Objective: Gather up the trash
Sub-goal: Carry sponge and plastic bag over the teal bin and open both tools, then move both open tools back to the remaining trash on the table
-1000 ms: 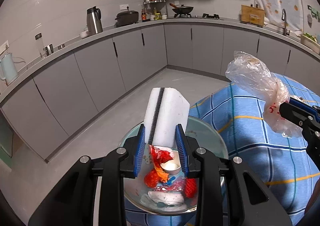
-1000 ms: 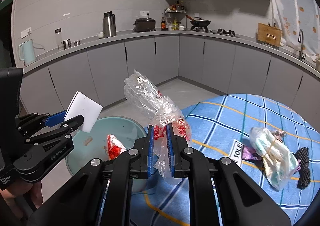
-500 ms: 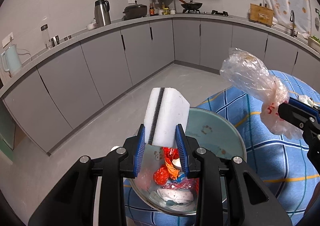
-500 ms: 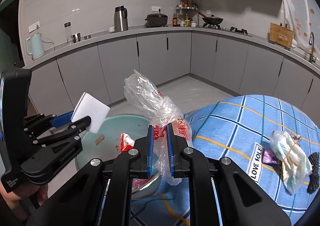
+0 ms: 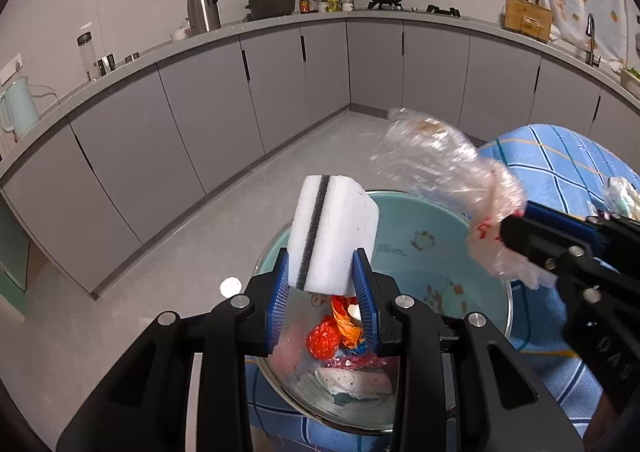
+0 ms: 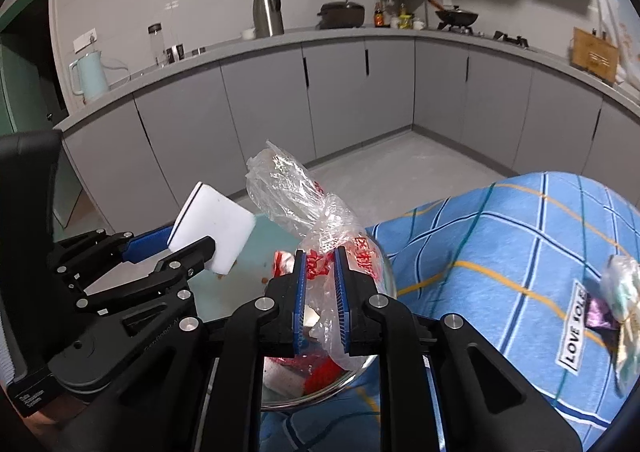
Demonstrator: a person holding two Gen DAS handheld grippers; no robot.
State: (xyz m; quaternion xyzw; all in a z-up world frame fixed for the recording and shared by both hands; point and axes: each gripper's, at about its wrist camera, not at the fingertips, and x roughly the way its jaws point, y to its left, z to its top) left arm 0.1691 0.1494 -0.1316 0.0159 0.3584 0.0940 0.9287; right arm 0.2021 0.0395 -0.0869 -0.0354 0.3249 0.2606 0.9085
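My left gripper (image 5: pixel 322 280) is shut on a white sponge (image 5: pixel 332 228) with a black stripe, held above a pale green basin (image 5: pixel 420 252) at the table's edge. The basin holds red wrappers (image 5: pixel 326 340) and white scraps. My right gripper (image 6: pixel 321 284) is shut on a crumpled clear plastic bag (image 6: pixel 296 195) with red print, over the basin's rim (image 6: pixel 386 272). The bag (image 5: pixel 440 155) and right gripper (image 5: pixel 516 228) show at the right of the left wrist view. The sponge (image 6: pixel 216 223) and left gripper (image 6: pixel 176 248) show at the left of the right wrist view.
The basin sits on a table with a blue checked cloth (image 6: pixel 500 244). A tied bag of trash (image 6: pixel 624 292) lies on the cloth at the far right. Grey kitchen cabinets (image 5: pixel 240 91) curve around a grey floor (image 5: pixel 160 272) behind.
My right gripper has carried the plastic bag left, over the basin. The left gripper with the sponge has shifted slightly further over the basin. Both grips are unchanged.
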